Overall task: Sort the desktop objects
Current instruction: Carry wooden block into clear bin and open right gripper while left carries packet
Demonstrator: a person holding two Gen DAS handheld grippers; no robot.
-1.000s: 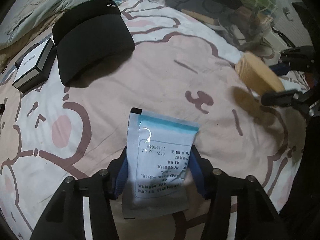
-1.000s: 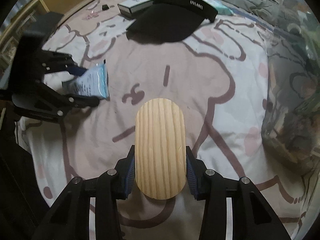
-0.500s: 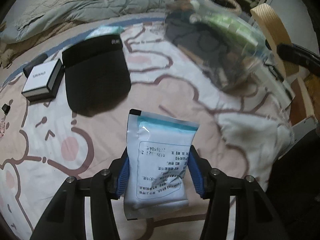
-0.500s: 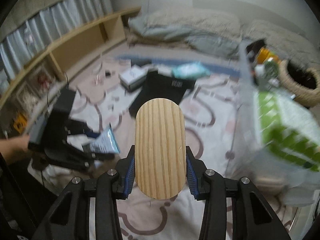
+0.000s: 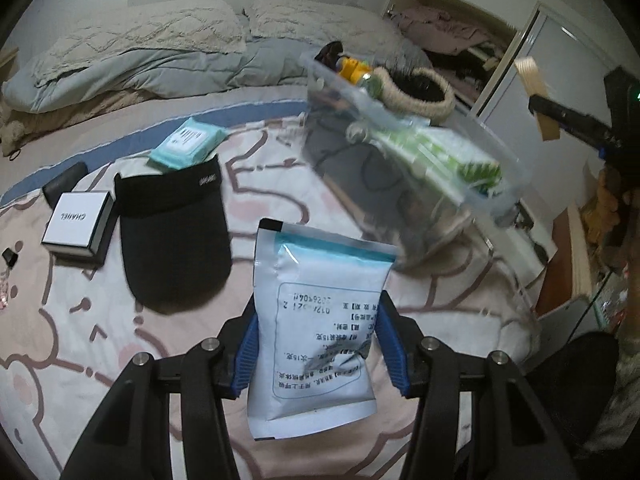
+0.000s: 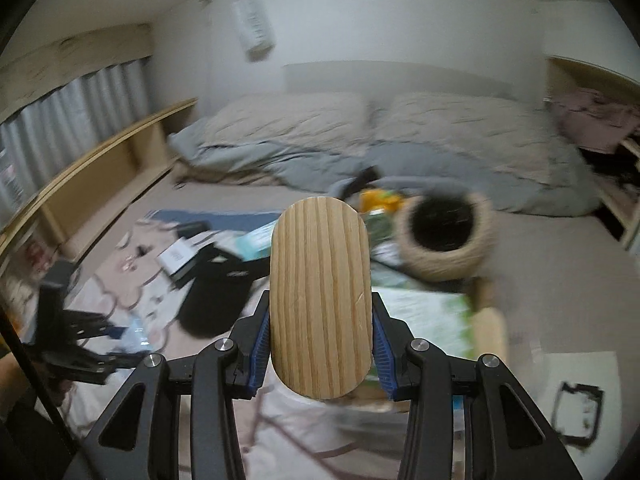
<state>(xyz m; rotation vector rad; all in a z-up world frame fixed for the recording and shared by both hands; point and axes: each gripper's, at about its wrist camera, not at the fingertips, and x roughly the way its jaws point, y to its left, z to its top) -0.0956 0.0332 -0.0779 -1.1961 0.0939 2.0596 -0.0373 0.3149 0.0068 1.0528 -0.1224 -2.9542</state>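
Observation:
My left gripper (image 5: 318, 344) is shut on a white and blue printed pouch (image 5: 316, 320) and holds it above the patterned bedspread (image 5: 60, 320). My right gripper (image 6: 318, 344) is shut on an oval wooden board (image 6: 320, 300), held upright in the air; it also shows at the far right of the left wrist view (image 5: 534, 88). A clear plastic storage bin (image 5: 420, 160) with several items in it stands ahead and to the right of the pouch. The left gripper and pouch appear blurred at the lower left of the right wrist view (image 6: 100, 340).
On the bedspread lie a black visor cap (image 5: 176, 232), a white boxed item (image 5: 78, 224), a teal wipes pack (image 5: 186, 144) and a dark case (image 5: 64, 188). A woven basket (image 6: 444, 236) stands by the bin. Pillows and a grey duvet (image 5: 160, 60) lie behind.
Both grippers have risen and tilted up, so more of the room shows. The pouch and the wooden board stay gripped. The bin and basket have come into view.

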